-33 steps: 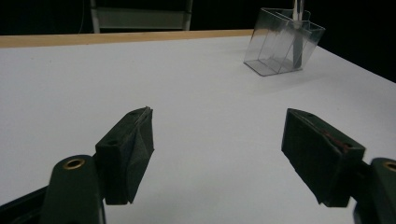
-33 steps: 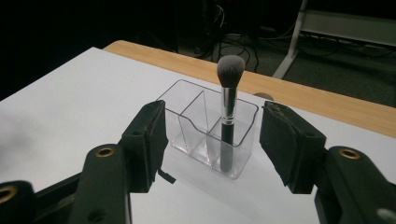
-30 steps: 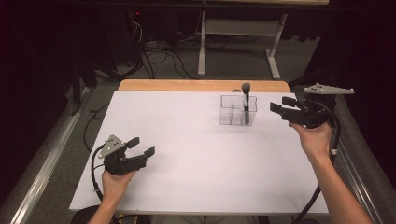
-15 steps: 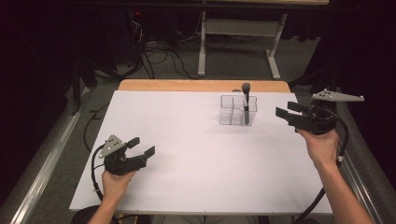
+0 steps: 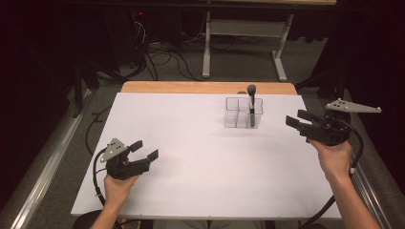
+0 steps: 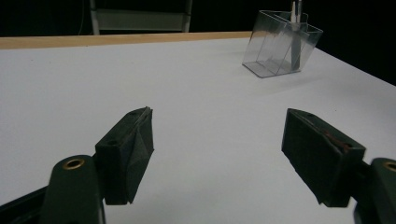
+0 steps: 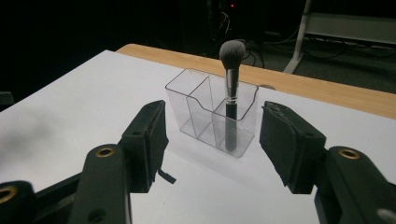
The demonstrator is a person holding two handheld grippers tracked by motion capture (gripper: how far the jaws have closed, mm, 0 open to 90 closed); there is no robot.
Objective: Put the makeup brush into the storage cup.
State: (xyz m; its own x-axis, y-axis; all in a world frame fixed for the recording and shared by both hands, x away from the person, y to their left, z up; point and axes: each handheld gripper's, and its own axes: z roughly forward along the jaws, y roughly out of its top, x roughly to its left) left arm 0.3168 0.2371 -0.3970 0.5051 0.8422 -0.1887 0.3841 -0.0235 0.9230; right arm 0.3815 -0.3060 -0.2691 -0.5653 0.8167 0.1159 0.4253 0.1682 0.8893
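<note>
White bench (image 5: 200, 143): brush (image 5: 251, 102) already standing in clear organizer (image 5: 243, 113) near far edge; your left gripper (image 5: 142, 156), right gripper (image 5: 301, 120) both apart, empty; nothing visibly left.

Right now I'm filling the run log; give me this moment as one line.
left hand-held gripper: open, empty | right hand-held gripper: open, empty | makeup brush: upright in clear organizer

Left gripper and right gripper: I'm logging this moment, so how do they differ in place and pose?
The left gripper sits low at the table's near left, far from the clear organizer; the right gripper is held at the right edge, aimed at the organizer and its makeup brush. Both have open, empty jaws.
</note>
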